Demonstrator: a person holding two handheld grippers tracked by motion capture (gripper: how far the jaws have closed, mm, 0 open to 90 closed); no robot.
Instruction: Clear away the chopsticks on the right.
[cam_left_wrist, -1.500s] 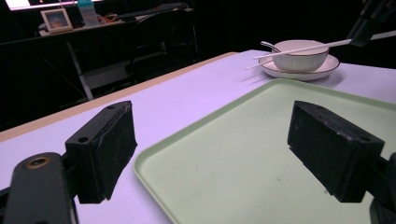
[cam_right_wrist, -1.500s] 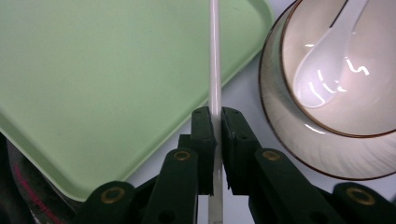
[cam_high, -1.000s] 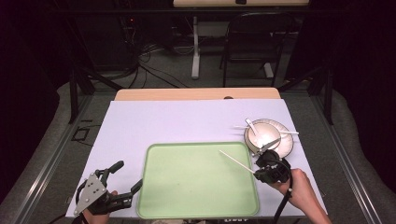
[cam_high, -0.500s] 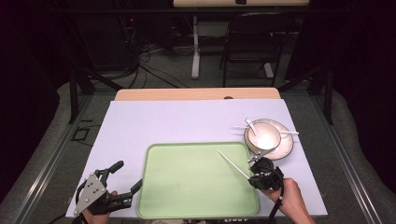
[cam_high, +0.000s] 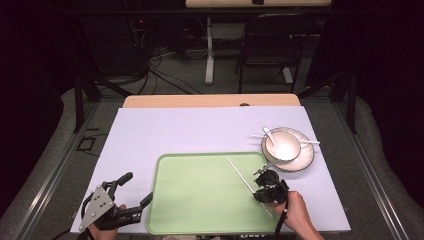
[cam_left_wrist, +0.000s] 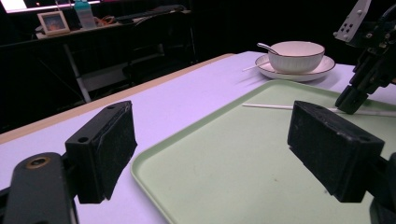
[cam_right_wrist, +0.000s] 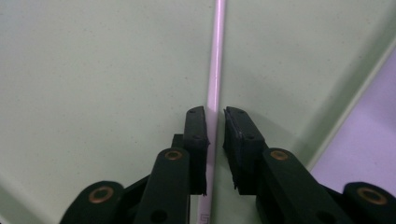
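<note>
A thin white chopstick (cam_high: 239, 173) lies slantwise low over the right part of the pale green tray (cam_high: 200, 200). My right gripper (cam_high: 261, 187) is shut on it near its nearer end; in the right gripper view the stick (cam_right_wrist: 217, 56) runs straight up between the two narrow-set jaws (cam_right_wrist: 215, 126). From the left gripper view that gripper (cam_left_wrist: 351, 99) pinches the stick (cam_left_wrist: 271, 107) just above the tray (cam_left_wrist: 233, 158). My left gripper (cam_high: 137, 187) rests open at the tray's near-left corner with nothing between its wide-spread jaws (cam_left_wrist: 210, 158).
A white bowl (cam_high: 282, 145) with a spoon (cam_high: 267, 134) stands on a plate (cam_high: 301, 162) right of the tray, and another white stick (cam_high: 311, 142) lies across that plate. A lilac mat (cam_high: 200, 130) covers the table. A chair (cam_high: 272, 45) stands beyond the far edge.
My right gripper has carried the chopstick from beside the plate leftward and toward the near edge, lowering it over the tray. The left gripper has stayed still.
</note>
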